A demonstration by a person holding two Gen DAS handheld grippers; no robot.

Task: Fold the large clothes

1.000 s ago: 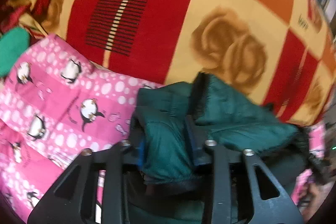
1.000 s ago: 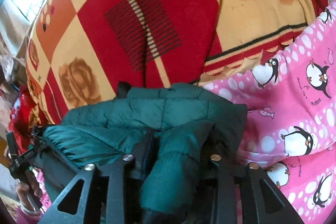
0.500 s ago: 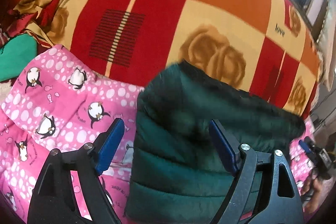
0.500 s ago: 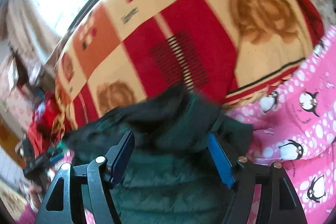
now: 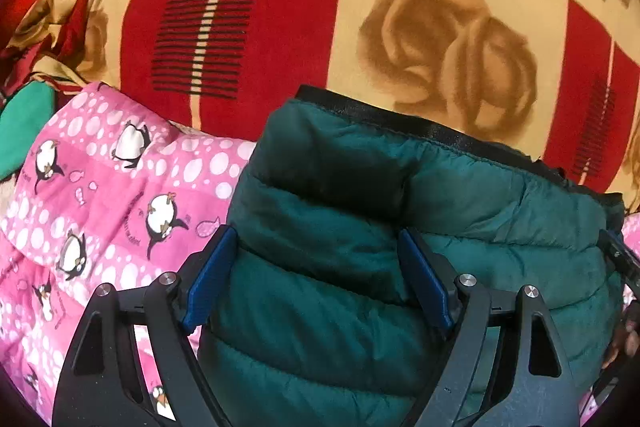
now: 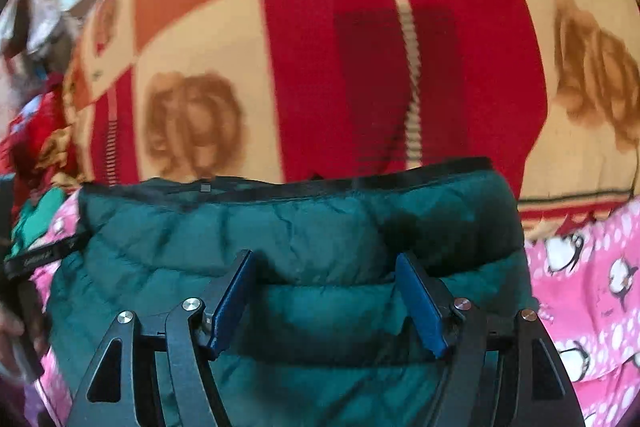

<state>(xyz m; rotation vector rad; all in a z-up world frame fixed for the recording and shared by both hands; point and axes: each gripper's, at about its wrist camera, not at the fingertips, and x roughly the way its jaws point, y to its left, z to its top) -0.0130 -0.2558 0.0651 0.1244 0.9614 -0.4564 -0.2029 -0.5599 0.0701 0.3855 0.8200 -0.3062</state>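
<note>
A dark green puffer jacket lies folded in a flat bundle on the bed, its black-trimmed edge facing away. My left gripper hovers over the jacket's left part, open, blue pads wide apart and pressing on nothing. In the right wrist view the same jacket fills the lower half. My right gripper is open above its middle, and the quilted fabric shows between the pads without being pinched.
A pink penguin-print quilt lies under and beside the jacket, also at the right. Beyond it spreads a red, cream and orange rose blanket. A green cloth sits far left. A hand shows at the left edge.
Both grippers were shut on bunched jacket folds a second ago. They have let go, opened wide and drawn back, and the jacket now lies flat as a folded bundle.
</note>
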